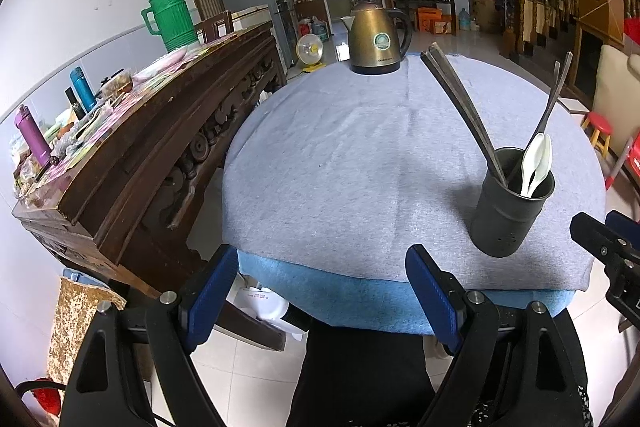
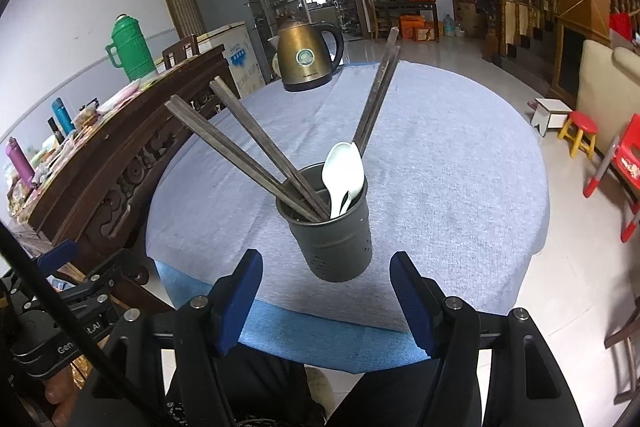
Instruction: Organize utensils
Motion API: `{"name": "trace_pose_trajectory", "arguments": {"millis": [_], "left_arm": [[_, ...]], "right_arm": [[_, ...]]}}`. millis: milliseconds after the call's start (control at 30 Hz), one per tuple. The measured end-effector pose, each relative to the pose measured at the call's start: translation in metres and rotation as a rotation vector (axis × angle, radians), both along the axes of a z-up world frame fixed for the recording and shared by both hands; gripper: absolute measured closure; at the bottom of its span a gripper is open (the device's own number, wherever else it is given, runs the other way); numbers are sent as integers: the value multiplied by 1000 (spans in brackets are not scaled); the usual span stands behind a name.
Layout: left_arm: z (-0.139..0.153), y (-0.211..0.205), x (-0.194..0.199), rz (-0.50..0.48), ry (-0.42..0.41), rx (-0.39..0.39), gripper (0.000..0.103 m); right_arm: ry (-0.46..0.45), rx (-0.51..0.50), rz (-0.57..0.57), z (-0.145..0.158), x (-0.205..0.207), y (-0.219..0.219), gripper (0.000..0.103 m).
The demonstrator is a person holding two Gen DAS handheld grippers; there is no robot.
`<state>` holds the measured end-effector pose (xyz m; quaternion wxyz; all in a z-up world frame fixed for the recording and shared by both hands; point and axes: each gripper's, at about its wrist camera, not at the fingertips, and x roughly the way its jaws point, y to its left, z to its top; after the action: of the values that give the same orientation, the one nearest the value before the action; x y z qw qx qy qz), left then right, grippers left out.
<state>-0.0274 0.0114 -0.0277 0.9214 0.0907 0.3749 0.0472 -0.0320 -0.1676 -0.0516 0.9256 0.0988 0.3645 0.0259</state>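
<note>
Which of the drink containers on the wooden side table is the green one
The tall ribbed flask with a handle, farthest back on the side table. The smaller bottles nearer the camera are teal and purple.

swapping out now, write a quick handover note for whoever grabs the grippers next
Left gripper: open, empty, near the table edge.
Right gripper: open, empty, just short of the holder, not touching it.
Holder stands upright on the grey cloth. In it: chopsticks and white spoons; the left view also shows thin metal handles.
Kettle at the far edge.
Done: no loose utensils seen on the cloth.
Left: seemingly nothing; check outside the views.
</note>
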Motion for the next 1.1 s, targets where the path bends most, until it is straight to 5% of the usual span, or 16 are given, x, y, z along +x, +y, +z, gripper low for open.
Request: {"name": "trace_pose_trajectory", "arguments": {"millis": [1100], "left_arm": [[-9,-6,12,-17,29,-1,17]], "right_arm": [[26,-10,6,-8,9,0,33]]}}
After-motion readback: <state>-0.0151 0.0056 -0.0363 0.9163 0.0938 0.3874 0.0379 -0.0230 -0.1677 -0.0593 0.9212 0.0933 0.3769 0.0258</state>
